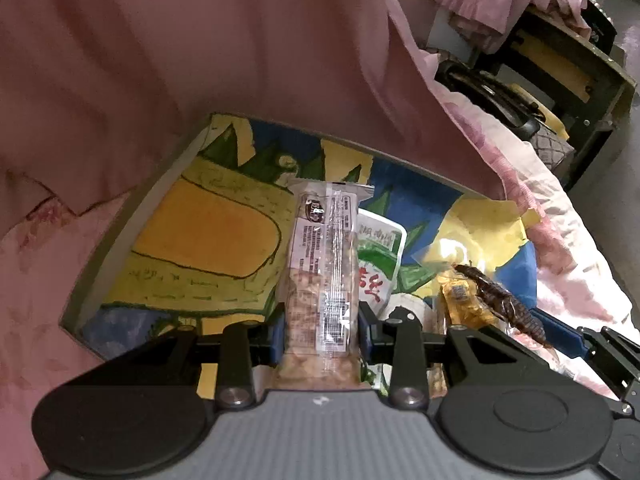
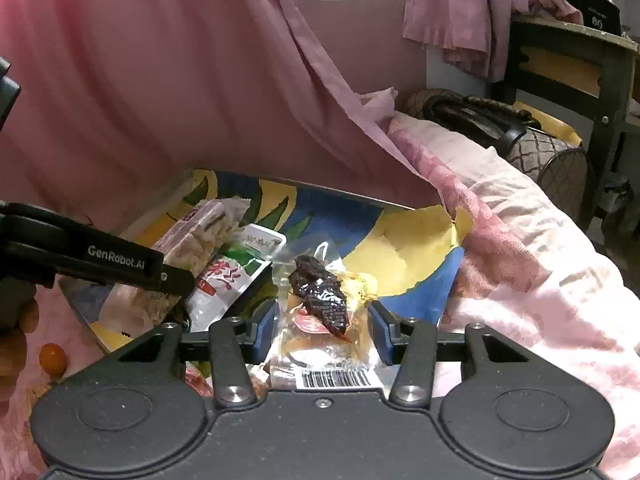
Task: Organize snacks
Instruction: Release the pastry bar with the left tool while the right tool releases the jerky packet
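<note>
Left gripper (image 1: 320, 330) pinches clear cracker pack (image 1: 320, 280) upright above painted tray (image 1: 192, 240). Right gripper (image 2: 323, 330) clamps clear pouch of dark dried meat (image 2: 320, 300) over tray's near right part — green-white packet (image 2: 224, 280) lies flat on tray between both.

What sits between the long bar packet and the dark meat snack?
A white-and-green pouch with red characters lies between bar packet and dark meat snack, clearest in the right wrist view.
</note>
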